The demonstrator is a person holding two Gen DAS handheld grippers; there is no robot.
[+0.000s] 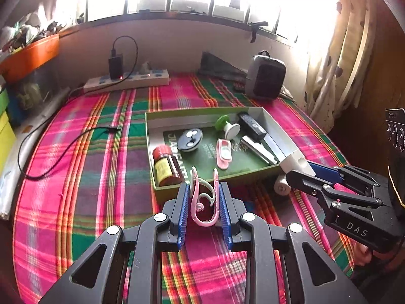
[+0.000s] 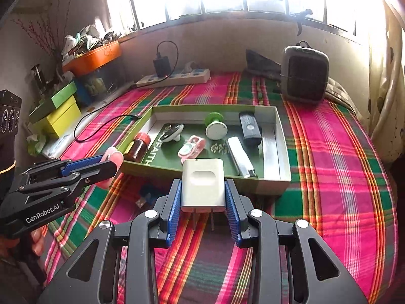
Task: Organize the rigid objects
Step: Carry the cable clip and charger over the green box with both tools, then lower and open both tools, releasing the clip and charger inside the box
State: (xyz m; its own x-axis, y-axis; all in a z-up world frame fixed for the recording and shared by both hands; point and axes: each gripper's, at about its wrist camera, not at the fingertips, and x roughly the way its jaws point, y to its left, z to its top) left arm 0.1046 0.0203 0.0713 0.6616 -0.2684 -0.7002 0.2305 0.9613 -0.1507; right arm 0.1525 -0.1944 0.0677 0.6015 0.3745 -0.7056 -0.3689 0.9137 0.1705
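Observation:
My left gripper (image 1: pixel 204 190) is shut on a pink and pale-green plastic clip (image 1: pixel 203 197), held just before the near wall of the green box (image 1: pixel 215 178). My right gripper (image 2: pixel 203 187) is shut on a white plug adapter (image 2: pixel 203 185), prongs pointing back toward me, above the box's near edge (image 2: pixel 192 172). In the box lie a red-capped jar (image 1: pixel 165 166), a black round item (image 1: pixel 189 139), a pink clip (image 1: pixel 224 153), a green-and-white knob (image 1: pixel 227 126), a black remote (image 1: pixel 251 125) and a silver bar (image 1: pixel 258 149). Each gripper shows in the other's view, the right gripper (image 1: pixel 295 163) and the left gripper (image 2: pixel 111 160).
Plaid cloth (image 1: pixel 101 167) covers the surface. A power strip with a charger (image 1: pixel 126 79) and a loose black cable (image 1: pixel 63 149) lie at the back left. A grey heater (image 1: pixel 264 77) stands at the back right. Yellow-green boxes (image 2: pixel 59 114) and an orange tray (image 2: pixel 93 57) sit on the left.

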